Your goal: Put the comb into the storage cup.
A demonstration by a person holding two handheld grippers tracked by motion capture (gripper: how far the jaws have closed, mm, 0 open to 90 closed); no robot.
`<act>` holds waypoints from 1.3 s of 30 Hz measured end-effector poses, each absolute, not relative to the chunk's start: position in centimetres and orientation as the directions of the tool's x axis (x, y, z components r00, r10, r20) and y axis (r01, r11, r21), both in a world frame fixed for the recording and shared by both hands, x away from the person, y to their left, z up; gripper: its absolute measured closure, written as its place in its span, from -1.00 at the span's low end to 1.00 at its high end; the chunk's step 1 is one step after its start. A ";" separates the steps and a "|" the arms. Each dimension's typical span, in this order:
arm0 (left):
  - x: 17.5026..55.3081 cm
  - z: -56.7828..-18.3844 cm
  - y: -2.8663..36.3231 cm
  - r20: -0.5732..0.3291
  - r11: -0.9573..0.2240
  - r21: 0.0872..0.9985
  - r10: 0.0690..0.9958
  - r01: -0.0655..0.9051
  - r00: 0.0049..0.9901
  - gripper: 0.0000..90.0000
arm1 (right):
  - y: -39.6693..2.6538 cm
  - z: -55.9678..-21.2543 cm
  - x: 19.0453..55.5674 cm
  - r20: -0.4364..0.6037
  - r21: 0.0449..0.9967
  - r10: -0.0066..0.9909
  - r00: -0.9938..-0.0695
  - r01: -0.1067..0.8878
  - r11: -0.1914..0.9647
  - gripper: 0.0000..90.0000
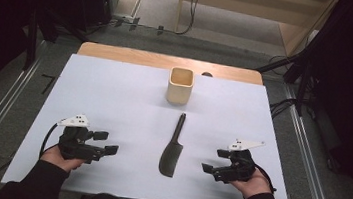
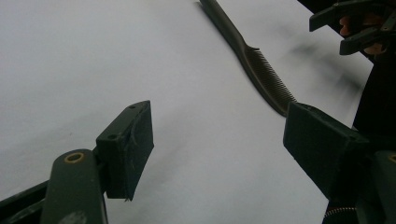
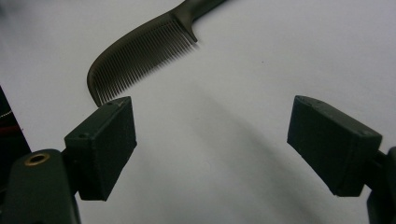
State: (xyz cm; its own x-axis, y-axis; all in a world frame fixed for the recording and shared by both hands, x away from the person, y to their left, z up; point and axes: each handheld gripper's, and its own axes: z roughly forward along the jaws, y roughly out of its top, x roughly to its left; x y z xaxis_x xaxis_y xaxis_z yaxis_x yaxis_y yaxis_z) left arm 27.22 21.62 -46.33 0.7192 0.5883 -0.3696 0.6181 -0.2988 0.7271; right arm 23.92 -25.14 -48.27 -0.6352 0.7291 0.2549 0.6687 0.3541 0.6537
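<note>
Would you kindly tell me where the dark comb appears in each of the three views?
High view: the comb lies at centre, between both grippers, handle pointing toward the cup.
Left gripper view: upper right, running diagonally.
Right gripper view: upper left, teeth facing down.
Shared landmark: the white sheet beneath it.

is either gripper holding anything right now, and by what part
Nothing is held. The left gripper and the right gripper both stand open over the white sheet, and the dark comb lies flat between them, untouched.
</note>
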 end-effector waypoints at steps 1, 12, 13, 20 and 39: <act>27.2 -46.3 21.6 -0.369 -0.299 0.727 0.589 0.618 0.719 -0.44 | -25.2 -48.3 23.9 0.255 0.654 0.730 -0.634 0.669 0.353 -0.68; 27.1 -46.3 21.7 -0.373 -0.291 0.730 0.588 0.618 0.717 -0.44 | -25.5 -48.1 24.2 0.255 0.660 0.735 -0.628 0.668 0.343 -0.68; 27.1 -46.2 21.7 -0.375 -0.290 0.729 0.588 0.620 0.717 -0.44 | -25.5 -48.1 24.2 0.255 0.660 0.735 -0.628 0.668 0.342 -0.68; 27.0 -46.3 21.6 -0.374 -0.297 0.727 0.586 0.619 0.719 -0.44 | -25.6 -48.2 24.2 0.258 0.657 0.733 -0.629 0.671 0.344 -0.68; 27.0 -46.3 21.5 -0.377 -0.299 0.723 0.585 0.623 0.718 -0.44 | -25.7 -48.2 24.2 0.251 0.658 0.736 -0.628 0.669 0.346 -0.68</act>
State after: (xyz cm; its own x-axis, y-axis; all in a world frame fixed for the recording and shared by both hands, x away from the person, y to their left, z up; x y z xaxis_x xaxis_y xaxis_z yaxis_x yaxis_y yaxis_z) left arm 27.03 21.55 -46.28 0.7183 0.5849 -0.3768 0.6228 -0.2990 0.7230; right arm 24.22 -25.65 -48.15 -0.6284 0.7363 0.2509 0.6687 0.3465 0.6579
